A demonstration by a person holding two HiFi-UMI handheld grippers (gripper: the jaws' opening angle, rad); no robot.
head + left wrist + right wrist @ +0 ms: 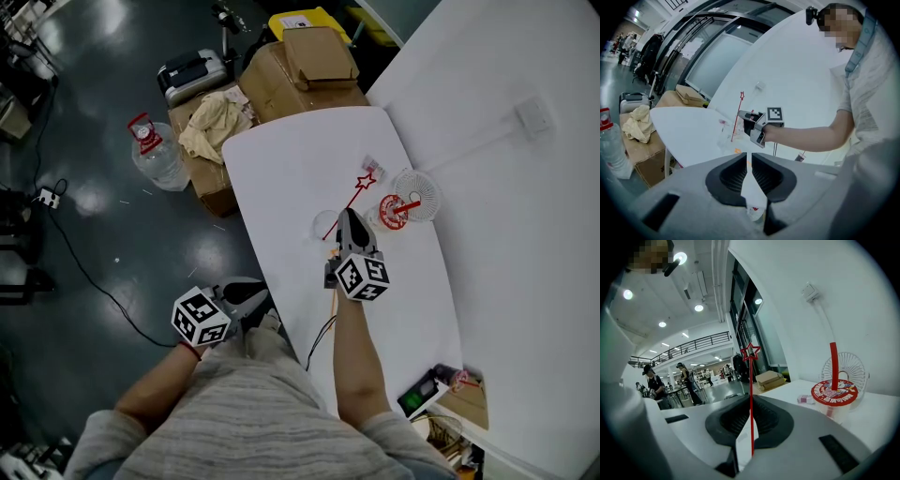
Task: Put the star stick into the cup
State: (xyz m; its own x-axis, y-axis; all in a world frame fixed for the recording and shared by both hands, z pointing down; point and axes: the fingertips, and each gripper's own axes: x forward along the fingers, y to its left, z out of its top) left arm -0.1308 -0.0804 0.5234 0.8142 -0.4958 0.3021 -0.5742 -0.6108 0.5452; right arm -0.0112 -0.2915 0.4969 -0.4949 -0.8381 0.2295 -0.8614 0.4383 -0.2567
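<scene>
My right gripper (751, 420) jaws pinch the star stick (751, 380) low on its shaft, left gripper (750, 159) jaws nearly closed, empty; I judge it light, thin, slippery.

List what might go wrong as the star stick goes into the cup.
1. The right gripper pinches the thin star stick near its lower end, so the long free part may pivot or slip.
2. The clear cup looks light; a sideways push from the stick might tip it.
3. The lidded cup with a red straw stands close by and might get bumped.
</scene>
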